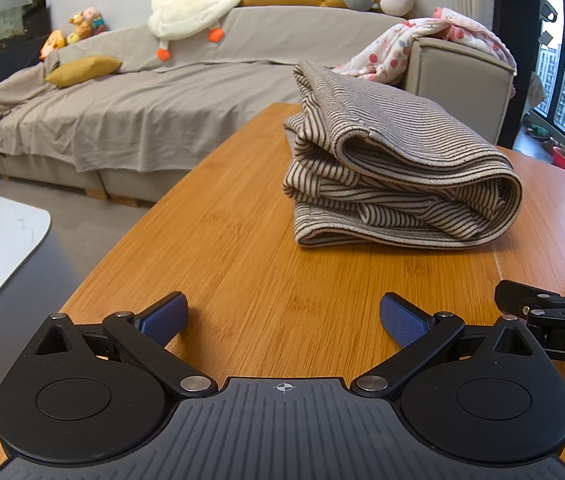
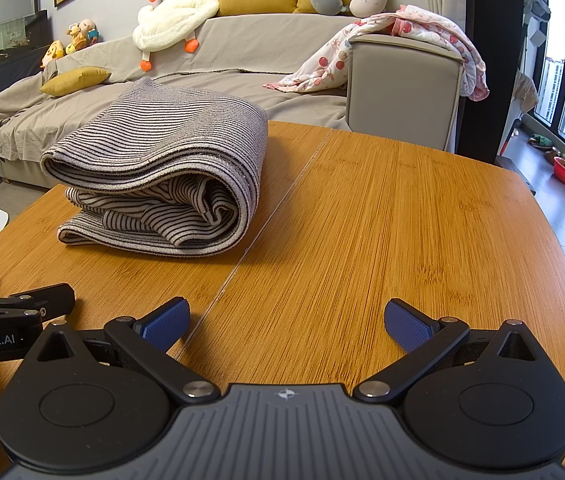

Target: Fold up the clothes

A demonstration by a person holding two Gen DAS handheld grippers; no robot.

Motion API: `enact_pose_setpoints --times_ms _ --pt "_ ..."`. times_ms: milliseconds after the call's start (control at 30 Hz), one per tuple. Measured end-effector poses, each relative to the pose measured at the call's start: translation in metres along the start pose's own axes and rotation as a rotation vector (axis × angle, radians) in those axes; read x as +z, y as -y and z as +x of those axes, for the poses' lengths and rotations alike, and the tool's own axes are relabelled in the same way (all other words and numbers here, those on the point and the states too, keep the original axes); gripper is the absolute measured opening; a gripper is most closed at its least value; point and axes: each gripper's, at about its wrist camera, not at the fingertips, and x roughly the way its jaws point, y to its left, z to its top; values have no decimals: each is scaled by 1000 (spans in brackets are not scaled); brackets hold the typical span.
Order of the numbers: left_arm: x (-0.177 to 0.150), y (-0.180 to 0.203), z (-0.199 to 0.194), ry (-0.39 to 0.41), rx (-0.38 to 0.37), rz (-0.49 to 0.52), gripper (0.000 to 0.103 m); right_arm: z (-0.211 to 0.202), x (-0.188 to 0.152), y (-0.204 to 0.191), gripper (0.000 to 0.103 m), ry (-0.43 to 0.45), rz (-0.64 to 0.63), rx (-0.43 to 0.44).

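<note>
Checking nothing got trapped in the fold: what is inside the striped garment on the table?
At the open end of the striped garment, only its own lighter striped layers show, bunched between the outer grey folds. Deeper inside is covered. It lies on the wooden table.

The folded garment (image 1: pixel 398 168) lies on the table (image 1: pixel 222 240), sofa (image 1: pixel 142 120) apparently behind.

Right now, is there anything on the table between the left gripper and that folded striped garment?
No. In the left wrist view, only bare wooden table lies between the open left gripper and the folded striped garment.
</note>
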Motion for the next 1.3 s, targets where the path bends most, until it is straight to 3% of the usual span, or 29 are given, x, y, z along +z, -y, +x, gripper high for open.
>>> enact_pose_setpoints --times_ms 1300 --pt "1 0 3 0 -1 3 103 0 0 -1 103 -1 0 -1"
